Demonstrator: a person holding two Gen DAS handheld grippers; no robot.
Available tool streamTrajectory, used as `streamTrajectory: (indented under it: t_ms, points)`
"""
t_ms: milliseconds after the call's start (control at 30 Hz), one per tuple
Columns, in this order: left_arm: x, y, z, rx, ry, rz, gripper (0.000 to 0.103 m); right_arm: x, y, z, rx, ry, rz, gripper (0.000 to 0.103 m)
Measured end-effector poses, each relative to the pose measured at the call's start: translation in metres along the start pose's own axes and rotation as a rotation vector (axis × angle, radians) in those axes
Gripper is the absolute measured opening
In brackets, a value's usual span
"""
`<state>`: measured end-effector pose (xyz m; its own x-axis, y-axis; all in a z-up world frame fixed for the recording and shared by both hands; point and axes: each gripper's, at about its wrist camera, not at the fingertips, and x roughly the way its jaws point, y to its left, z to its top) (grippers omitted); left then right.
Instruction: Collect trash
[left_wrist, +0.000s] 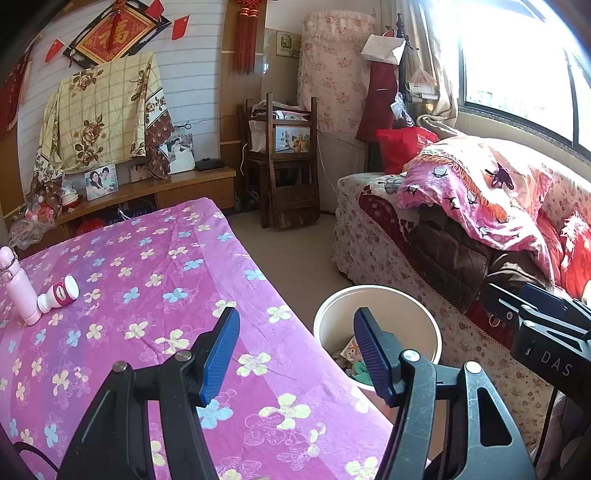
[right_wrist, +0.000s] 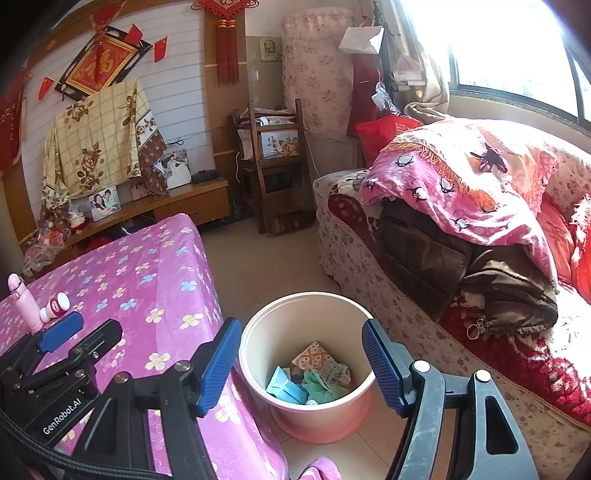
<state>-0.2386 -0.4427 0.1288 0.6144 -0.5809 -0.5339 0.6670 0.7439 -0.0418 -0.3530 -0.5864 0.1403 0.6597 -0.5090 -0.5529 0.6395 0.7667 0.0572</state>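
Left gripper (left_wrist: 295, 354): jaws spread wide, nothing between them; it hangs over the near edge of the table (left_wrist: 155, 280), beside the bin.
Right gripper (right_wrist: 301, 363): jaws spread and empty, held above the bin's mouth.
Bin (right_wrist: 255, 332): a pale round pail on the floor between the table and the sofa (right_wrist: 369, 266), holding crumpled wrappers and paper (right_wrist: 314, 373).
Trash left on the table: likely the small white bottle (left_wrist: 59, 294) with the red label, lying on its side at the far left, touching or just beside the upright pink flask (left_wrist: 18, 288); whether the flask counts as trash I cannot tell.
How the bottle will handle: probably light, stiff plastic, smooth and round, so apt to roll or slip on the soft cloth.
Where to take hold: across its body at the label, pads on opposite sides, clear of the flask.
Risk: a nudge may tip the flask or send the bottle rolling.
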Motion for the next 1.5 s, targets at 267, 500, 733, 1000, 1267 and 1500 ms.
streamTrajectory:
  t_ms: [267,500,733,1000,1267,1500]
  points:
    - [0.0014,0.0008,-0.0011,-0.002,0.003,0.001,0.065,0.0011,0.001,-0.0015,-0.007,0.005,-0.001,0.072]
    - [0.0025,-0.0001,-0.0023,-0.002,0.005,0.001,0.065,0.0005,-0.0008,-0.0023,-0.007,0.006,-0.007,0.074]
    - [0.0034,0.0016,-0.0036,-0.006,0.008,-0.002,0.065,0.0013,-0.003,-0.0037,-0.002,0.016,-0.008,0.074]
    - [0.0034,0.0026,-0.0045,-0.004,0.008,0.0,0.065,0.0013,-0.0022,-0.005,-0.003,0.022,-0.007,0.074]
    - [0.0042,0.0037,-0.0056,-0.003,0.011,0.001,0.065,0.0021,-0.0034,-0.0067,-0.001,0.027,-0.007,0.074]
    - [0.0041,0.0049,-0.0061,-0.002,0.013,-0.003,0.065,0.0041,-0.0049,-0.0077,-0.002,0.035,-0.006,0.074]
